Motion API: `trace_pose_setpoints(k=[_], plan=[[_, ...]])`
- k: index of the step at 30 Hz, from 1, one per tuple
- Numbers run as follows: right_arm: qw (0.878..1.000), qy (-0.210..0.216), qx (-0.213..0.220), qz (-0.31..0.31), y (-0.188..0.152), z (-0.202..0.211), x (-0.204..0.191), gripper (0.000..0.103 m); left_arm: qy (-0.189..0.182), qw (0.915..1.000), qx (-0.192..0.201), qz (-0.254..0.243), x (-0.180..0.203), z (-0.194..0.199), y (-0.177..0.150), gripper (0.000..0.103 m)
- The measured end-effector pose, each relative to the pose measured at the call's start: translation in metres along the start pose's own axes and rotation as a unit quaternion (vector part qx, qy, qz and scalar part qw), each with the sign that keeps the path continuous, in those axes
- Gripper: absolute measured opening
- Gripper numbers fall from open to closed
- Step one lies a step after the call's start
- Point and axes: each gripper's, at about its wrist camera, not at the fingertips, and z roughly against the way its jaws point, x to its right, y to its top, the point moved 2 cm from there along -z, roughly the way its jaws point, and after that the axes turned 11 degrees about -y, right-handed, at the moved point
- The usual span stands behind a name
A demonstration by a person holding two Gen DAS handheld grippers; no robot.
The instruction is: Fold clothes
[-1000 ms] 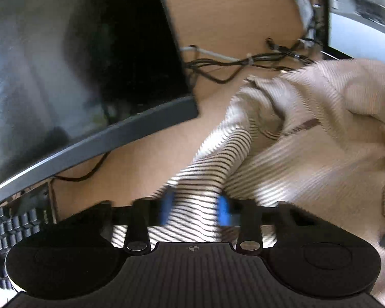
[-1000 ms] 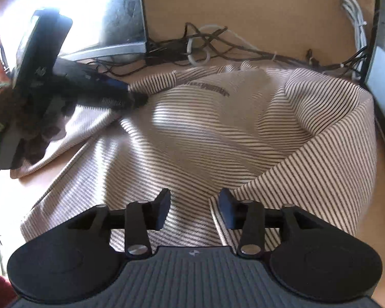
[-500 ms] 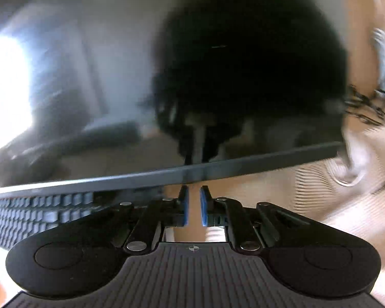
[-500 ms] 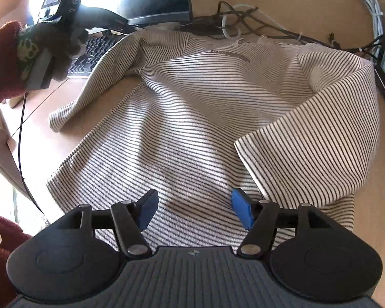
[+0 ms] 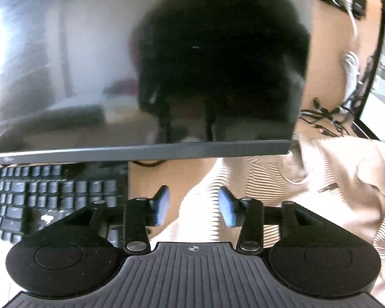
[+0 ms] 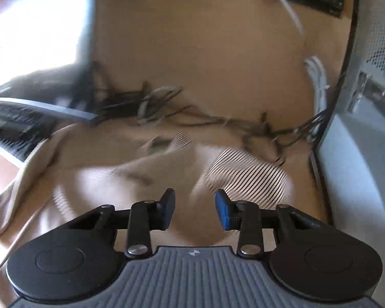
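Since half a second ago: left gripper (image 5: 194,208) fingers, then nearly pinched together, now spread and empty over the striped shirt (image 5: 320,179) sleeve; right gripper (image 6: 194,209) likewise parted, holding nothing; shirt rumpled on the counter (image 5: 172,179) toward 2 o'clock, fold apparently unfinished.

A big dark monitor (image 5: 146,61) is standing behind a black keyboard (image 5: 48,200); tangled cables (image 6: 192,118) are lying on the desk (image 6: 197,59).

Wooden desk (image 6: 197,59) (sunlit), dark monitor (image 5: 146,59), keyboard (image 5: 38,195), tangled cables (image 6: 166,107).
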Motion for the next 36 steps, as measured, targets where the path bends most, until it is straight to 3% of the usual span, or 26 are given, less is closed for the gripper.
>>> trace_pose_setpoints(k=[4,9,11,15,16,19,20,21,22,23,25,27,30,33,36], plan=[[1.000,-0.026,0.000,-0.012,0.014,-0.025,0.009,0.034,-0.010,0.9999,-0.009,-0.007,-0.001,-0.016,0.004,0.062],[1.000,-0.007,-0.009,0.007,0.028,-0.056,0.006,0.042,-0.027,0.9992,-0.023,-0.021,0.001,-0.039,0.011,0.068],[1.000,0.001,-0.007,0.016,0.031,-0.064,0.001,0.051,-0.036,0.9984,-0.031,-0.030,0.004,-0.050,0.013,0.072],[0.999,-0.003,-0.007,0.039,0.038,-0.094,-0.014,0.053,-0.016,0.9977,-0.045,-0.047,0.006,-0.075,0.011,0.074],[0.999,-0.003,-0.010,0.045,0.040,-0.103,-0.018,0.053,-0.008,0.9976,-0.047,-0.051,0.006,-0.079,0.010,0.072],[0.997,-0.002,-0.030,0.078,0.038,-0.132,-0.029,0.057,0.011,0.9966,-0.054,-0.061,0.004,-0.086,0.007,0.038],[0.995,0.003,-0.040,0.088,0.037,-0.139,-0.032,0.054,0.014,0.9965,-0.055,-0.062,0.003,-0.088,0.007,0.035],[0.994,0.011,-0.047,0.098,0.035,-0.143,-0.035,0.043,0.017,0.9963,-0.054,-0.064,0.002,-0.089,0.006,0.030],[0.993,0.024,-0.049,0.105,0.033,-0.142,-0.038,0.008,0.019,0.9964,-0.051,-0.064,0.001,-0.089,0.006,0.027],[0.992,0.031,-0.044,0.114,0.032,-0.138,-0.040,0.000,0.021,0.9966,-0.048,-0.063,0.000,-0.089,0.006,0.027],[0.991,0.021,-0.010,0.133,0.033,-0.121,-0.040,0.000,0.021,0.9976,-0.044,-0.049,-0.003,-0.089,0.006,0.026],[0.993,-0.016,0.016,0.119,0.041,-0.114,-0.028,0.000,0.025,0.9980,-0.042,-0.039,-0.006,-0.089,0.006,0.026],[0.995,-0.075,-0.005,0.067,0.050,-0.122,0.003,0.000,0.034,0.9981,-0.044,-0.026,-0.009,-0.091,0.005,0.028],[0.999,-0.018,-0.037,0.007,0.043,-0.109,0.017,0.003,0.030,0.9987,-0.040,-0.001,-0.008,-0.087,0.006,0.037],[0.999,0.024,-0.039,0.025,0.018,-0.081,0.001,0.027,0.032,0.9982,-0.032,0.040,-0.003,-0.070,0.003,0.052]])
